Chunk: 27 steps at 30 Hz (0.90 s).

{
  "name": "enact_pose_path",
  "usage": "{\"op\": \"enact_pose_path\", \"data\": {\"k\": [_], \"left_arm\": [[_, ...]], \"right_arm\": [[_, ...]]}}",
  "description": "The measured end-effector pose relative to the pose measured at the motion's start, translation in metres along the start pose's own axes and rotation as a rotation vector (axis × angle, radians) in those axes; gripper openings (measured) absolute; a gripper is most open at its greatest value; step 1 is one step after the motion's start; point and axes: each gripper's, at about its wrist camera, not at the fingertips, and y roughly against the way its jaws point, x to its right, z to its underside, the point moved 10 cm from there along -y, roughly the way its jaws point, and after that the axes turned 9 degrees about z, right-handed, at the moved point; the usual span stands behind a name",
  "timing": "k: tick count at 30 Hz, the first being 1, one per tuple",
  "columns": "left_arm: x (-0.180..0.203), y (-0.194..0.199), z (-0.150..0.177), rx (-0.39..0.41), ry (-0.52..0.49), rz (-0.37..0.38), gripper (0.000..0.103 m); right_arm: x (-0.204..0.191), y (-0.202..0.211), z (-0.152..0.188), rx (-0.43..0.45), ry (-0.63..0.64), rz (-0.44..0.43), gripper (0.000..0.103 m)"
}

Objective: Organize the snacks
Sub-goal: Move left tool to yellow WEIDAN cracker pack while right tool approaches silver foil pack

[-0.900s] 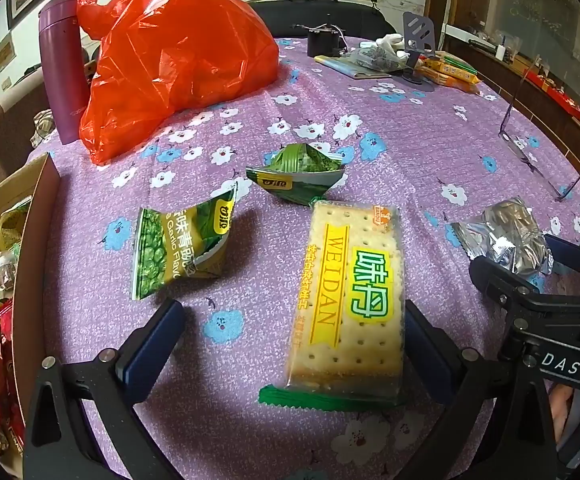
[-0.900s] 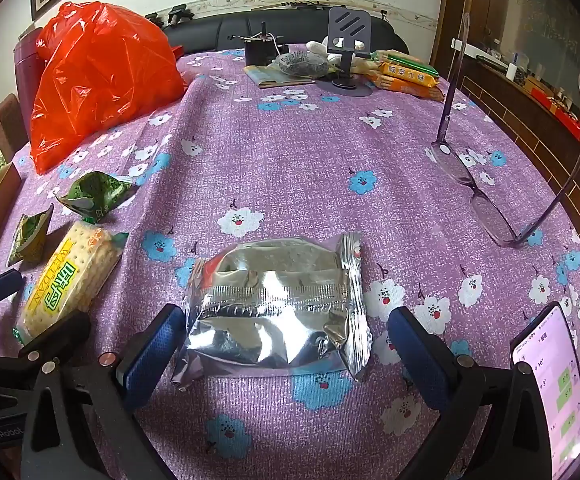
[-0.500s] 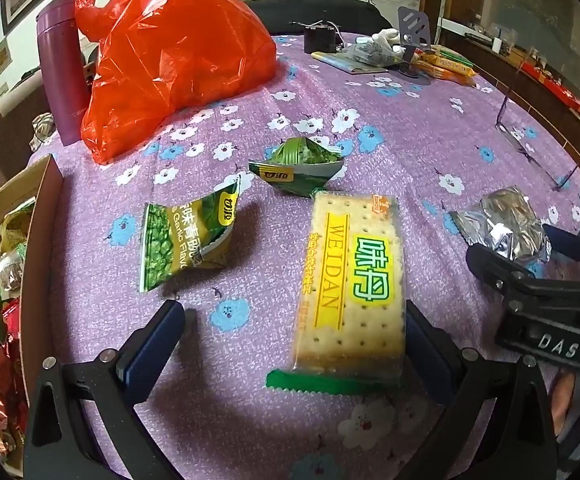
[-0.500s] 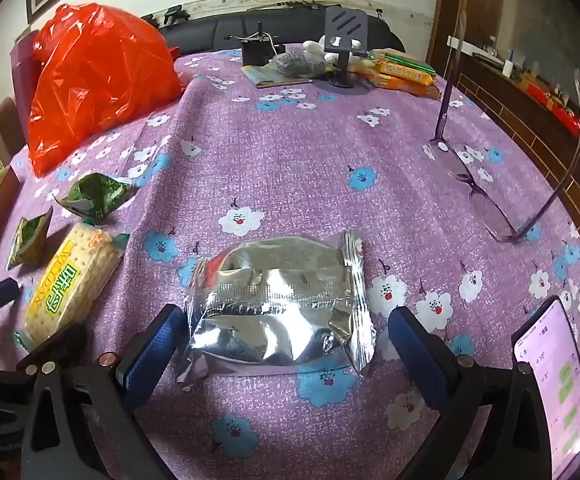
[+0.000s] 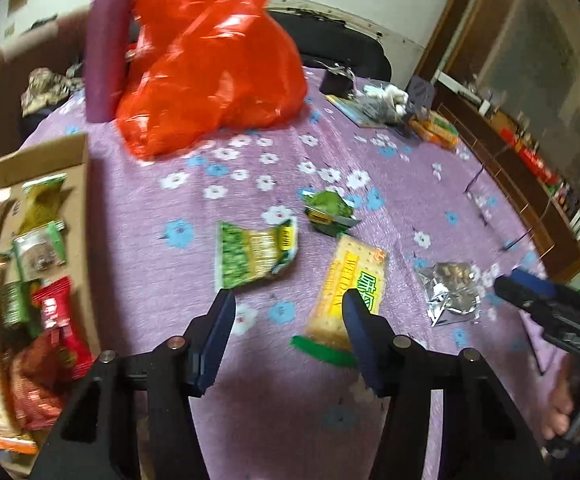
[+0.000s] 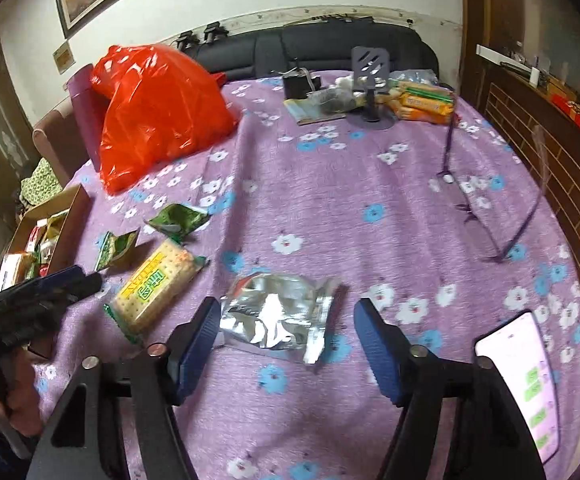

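A yellow cracker pack (image 5: pixel 350 280) lies on the purple flowered tablecloth, partly behind one fingertip of my left gripper (image 5: pixel 290 312). That gripper hovers above the cloth, open, with only cloth between its fingers. A green pea packet (image 5: pixel 254 254) lies just beyond its other fingertip. A crumpled green packet (image 5: pixel 328 212) is farther back. In the right wrist view a silver foil packet (image 6: pixel 278 308) lies on the cloth between the fingers of my right gripper (image 6: pixel 286 320). This gripper is open, with a gap on the packet's right side.
An open cardboard box (image 5: pixel 50 156) with several snack packs stands at the table's left edge. A red plastic bag (image 5: pixel 210 60) and a purple bottle (image 5: pixel 106 40) stand behind it. Glasses (image 6: pixel 490 208) and a lit phone (image 6: pixel 518 380) lie on the right.
Both grippers have pulled back and up from the table, and both sets of jaws stand narrower. The left no longer straddles the cracker pack and has swung left, showing more of the box.
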Motion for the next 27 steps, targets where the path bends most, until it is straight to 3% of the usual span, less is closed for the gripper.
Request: {"op": "enact_pose_path", "data": {"k": [1, 6, 8, 9, 13, 14, 16, 18, 22, 23, 27], "left_arm": [[0.0, 0.009, -0.002, 0.006, -0.002, 0.018, 0.055], [0.013, 0.024, -0.012, 0.02, -0.071, -0.032, 0.05], [0.019, 0.022, -0.018, 0.01, -0.095, -0.043, 0.05], [0.023, 0.021, -0.023, 0.011, -0.105, -0.053, 0.05], [0.031, 0.026, -0.028, 0.033, -0.109, -0.061, 0.05], [0.033, 0.026, -0.028, 0.034, -0.11, -0.058, 0.05], [0.034, 0.022, -0.023, 0.018, -0.109, -0.064, 0.05], [0.032, 0.016, -0.019, -0.001, -0.112, -0.089, 0.05], [0.033, 0.015, -0.015, -0.007, -0.1, -0.103, 0.05], [0.034, 0.016, -0.014, -0.003, -0.102, -0.108, 0.05], [0.035, 0.023, -0.012, -0.001, -0.103, -0.139, 0.05]], "right_arm": [[0.0, -0.003, 0.002, -0.022, -0.009, -0.014, 0.063], [-0.006, -0.017, -0.007, -0.059, -0.05, -0.11, 0.062], [-0.01, -0.017, -0.025, -0.102, -0.095, -0.212, 0.044], [-0.011, -0.012, -0.038, -0.109, -0.127, -0.268, 0.043], [-0.012, 0.031, -0.072, 0.04, -0.149, -0.376, 0.045], [-0.008, 0.041, -0.069, 0.087, -0.198, -0.39, 0.059], [-0.011, 0.045, -0.051, 0.074, -0.26, -0.423, 0.08], [-0.018, 0.049, -0.031, 0.053, -0.28, -0.49, 0.079], [-0.013, 0.051, -0.001, -0.018, -0.47, -0.571, 0.077], [-0.013, 0.051, 0.009, -0.055, -0.49, -0.553, 0.071], [-0.014, 0.049, 0.04, -0.214, -0.495, -0.467, 0.07]]}}
